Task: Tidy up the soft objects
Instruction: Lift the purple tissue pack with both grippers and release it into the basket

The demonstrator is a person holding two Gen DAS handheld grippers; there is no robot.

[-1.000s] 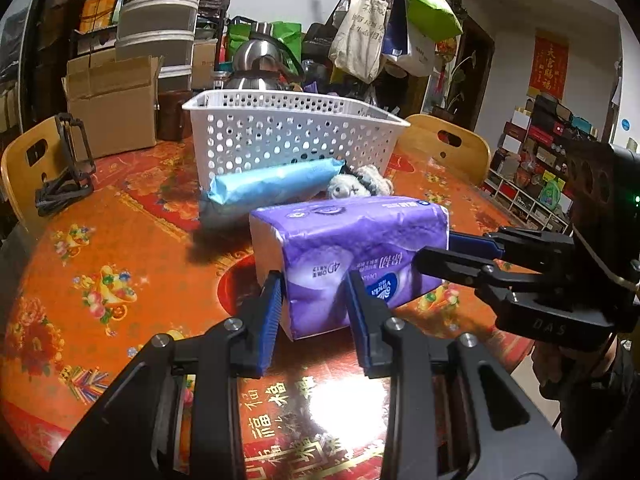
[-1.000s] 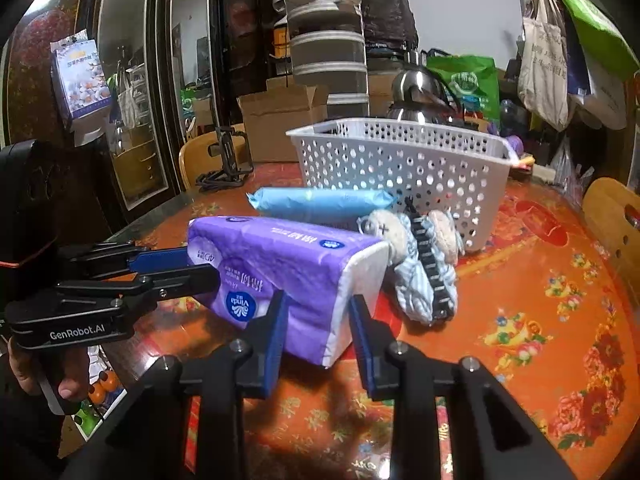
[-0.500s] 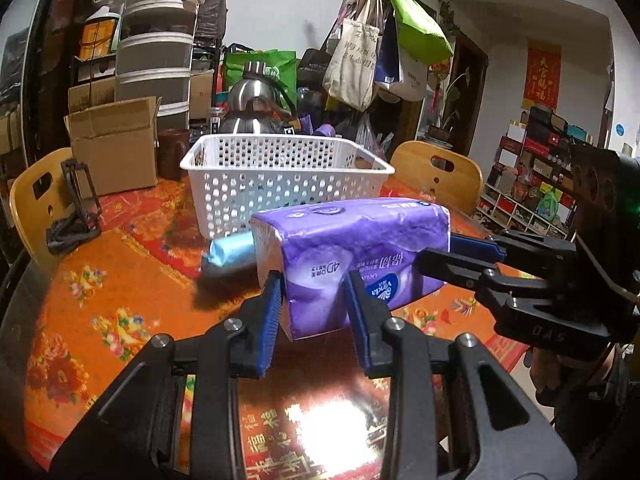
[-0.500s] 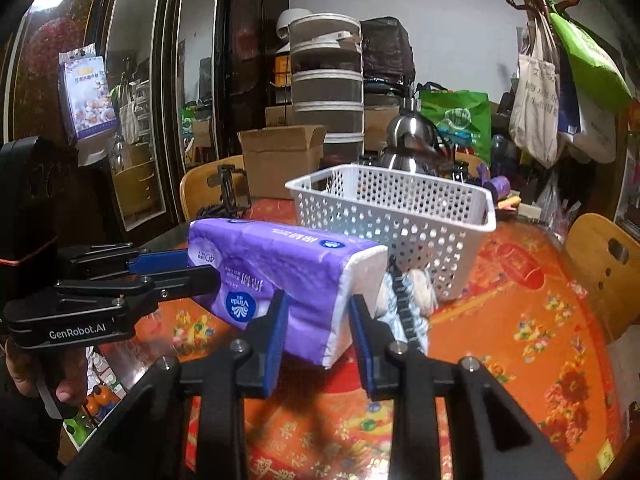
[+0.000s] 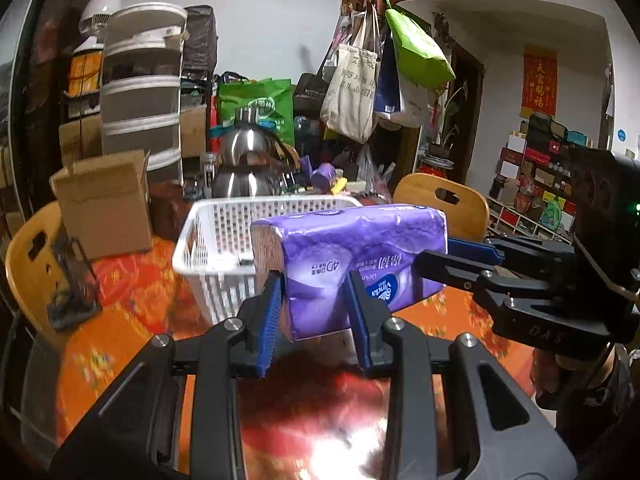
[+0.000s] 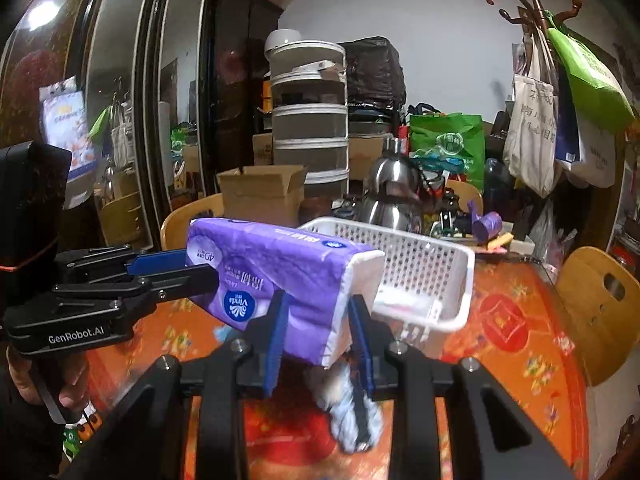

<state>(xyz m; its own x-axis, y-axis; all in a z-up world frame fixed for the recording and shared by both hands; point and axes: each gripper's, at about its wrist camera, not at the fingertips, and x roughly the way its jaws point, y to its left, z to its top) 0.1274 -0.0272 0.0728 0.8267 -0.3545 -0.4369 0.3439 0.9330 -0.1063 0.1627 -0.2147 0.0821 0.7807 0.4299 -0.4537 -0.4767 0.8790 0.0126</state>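
- The left claw [image 5: 314, 304] is clamped on one end of the purple tissue pack [image 5: 352, 252]; the right claw [image 6: 316, 328] is clamped on its other, white end.
- The pack hangs between both claws, clear above the tabletop [image 6: 520, 344], just in front of the white basket [image 5: 216, 236].
- In the right wrist view the basket's [image 6: 424, 276] inside looks mostly bare; something pale lies on its floor, too blurred to name.
- A striped soft toy [image 6: 348, 412] lies on the tabletop at 6 o'clock of the pack.
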